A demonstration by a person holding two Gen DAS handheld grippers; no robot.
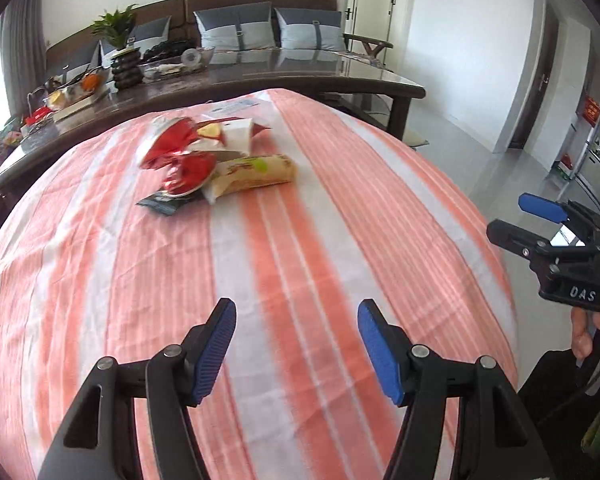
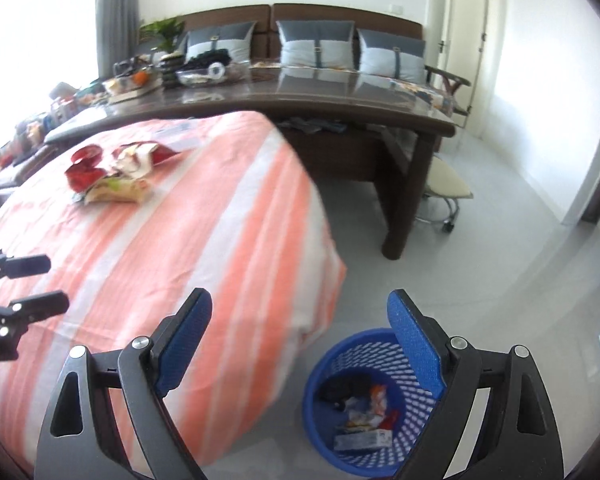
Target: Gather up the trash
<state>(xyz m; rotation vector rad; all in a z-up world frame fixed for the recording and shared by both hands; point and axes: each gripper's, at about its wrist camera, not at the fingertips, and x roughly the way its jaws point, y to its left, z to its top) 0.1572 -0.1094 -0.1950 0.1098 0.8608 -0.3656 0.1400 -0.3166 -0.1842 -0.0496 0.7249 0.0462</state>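
Observation:
A pile of trash wrappers (image 1: 204, 160) lies on the far part of the orange-and-white striped cloth (image 1: 300, 260): red foil wrappers, a white packet, a yellow-green snack bag (image 1: 256, 172) and a dark wrapper. The pile also shows in the right wrist view (image 2: 112, 172). My left gripper (image 1: 296, 344) is open and empty, low over the near part of the cloth. My right gripper (image 2: 300, 340) is open and empty, above the cloth's right edge and a blue mesh bin (image 2: 340, 360) on the floor that holds several wrappers. The right gripper also shows in the left wrist view (image 1: 516, 218).
A long dark table (image 1: 260, 76) stands behind the cloth, with a plant, bowls and clutter at its left end. A sofa with grey cushions (image 2: 316, 44) is behind it. A stool on wheels (image 2: 444, 192) stands by the table leg on the grey floor.

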